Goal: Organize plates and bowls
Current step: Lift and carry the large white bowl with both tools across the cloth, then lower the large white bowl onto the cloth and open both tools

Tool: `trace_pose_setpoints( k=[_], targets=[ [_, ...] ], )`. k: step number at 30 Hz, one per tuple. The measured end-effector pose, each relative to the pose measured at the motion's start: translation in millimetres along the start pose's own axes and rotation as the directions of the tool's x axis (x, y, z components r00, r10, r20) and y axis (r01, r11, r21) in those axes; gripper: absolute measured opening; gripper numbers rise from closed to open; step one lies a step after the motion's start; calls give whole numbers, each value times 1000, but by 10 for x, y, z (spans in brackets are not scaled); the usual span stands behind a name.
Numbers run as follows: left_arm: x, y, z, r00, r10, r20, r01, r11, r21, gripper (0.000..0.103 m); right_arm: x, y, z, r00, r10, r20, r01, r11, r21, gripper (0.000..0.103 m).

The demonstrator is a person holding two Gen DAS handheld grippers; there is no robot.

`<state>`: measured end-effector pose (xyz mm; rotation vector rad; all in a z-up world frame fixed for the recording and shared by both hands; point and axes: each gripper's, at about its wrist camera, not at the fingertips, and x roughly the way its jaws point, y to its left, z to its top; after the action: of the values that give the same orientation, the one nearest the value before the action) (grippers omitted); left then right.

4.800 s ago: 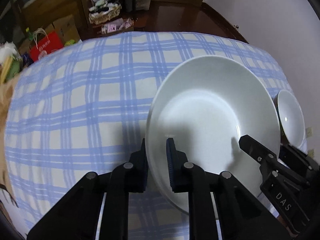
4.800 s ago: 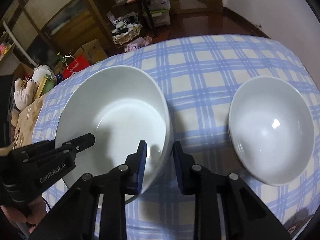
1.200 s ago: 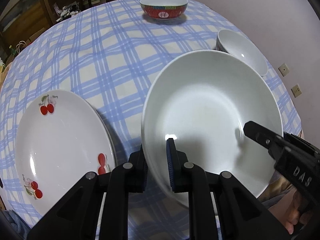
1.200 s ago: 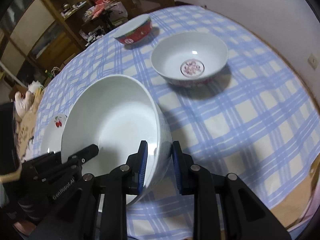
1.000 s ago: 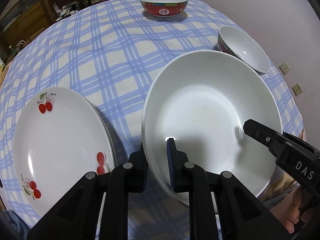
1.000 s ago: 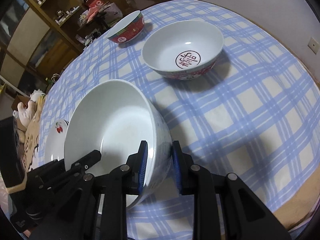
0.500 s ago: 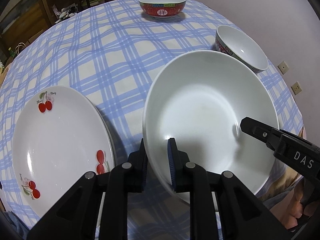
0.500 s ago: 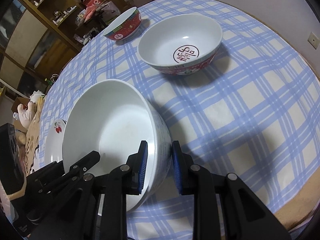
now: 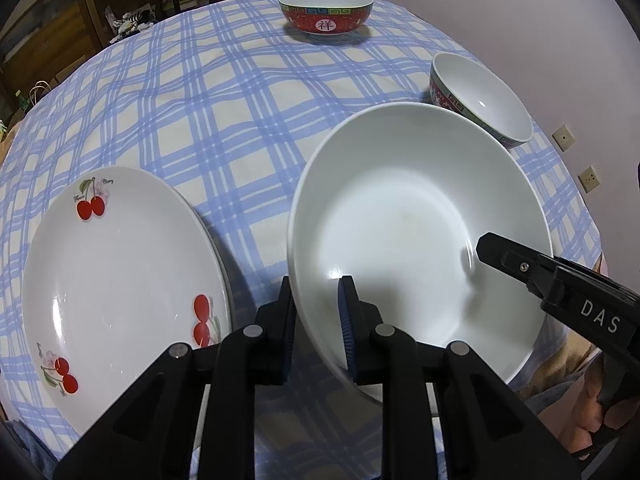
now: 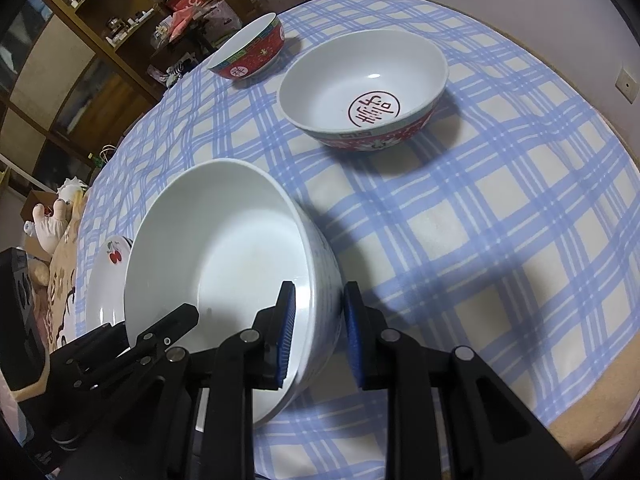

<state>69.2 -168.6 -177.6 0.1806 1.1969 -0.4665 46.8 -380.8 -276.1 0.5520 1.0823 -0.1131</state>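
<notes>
Tabletop [image 9: 224, 128]: round, covered by a cloth in blue-and-cream plaid; cloth lies flat, with light creasing near the close edge. A tan under-layer [image 10: 600, 408] shows below the cloth hem at the near right edge.

Wall [image 9: 520, 8]: plain, pale, runs close along the tabletop's far right side. Two wall sockets [image 9: 564, 137] are mounted low on it, one below the other.

Wooden shelving unit [image 10: 80, 32]: dark brown, stands beyond the tabletop, with small items on its shelves; contents too small to identify. A red box [image 10: 188, 0] sits among clutter beside it.

Plush toy [image 10: 50, 220]: white, lies off the tabletop's left edge on a patterned tan fabric.
</notes>
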Motion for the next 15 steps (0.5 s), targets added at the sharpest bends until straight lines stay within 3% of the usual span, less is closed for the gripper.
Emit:
trace_pose_setpoints(
  k=[8,15],
  targets=[
    [-61,0,-38,1000,0,13,-1,1000,8,23,34,-33,6,1000,-5,-11,5,1000,18,26],
    [-253,54,-21,997,32,64,-33,999,6,26,-207,-13,2,998,7,70,-8,1000,7,26]
  ],
)
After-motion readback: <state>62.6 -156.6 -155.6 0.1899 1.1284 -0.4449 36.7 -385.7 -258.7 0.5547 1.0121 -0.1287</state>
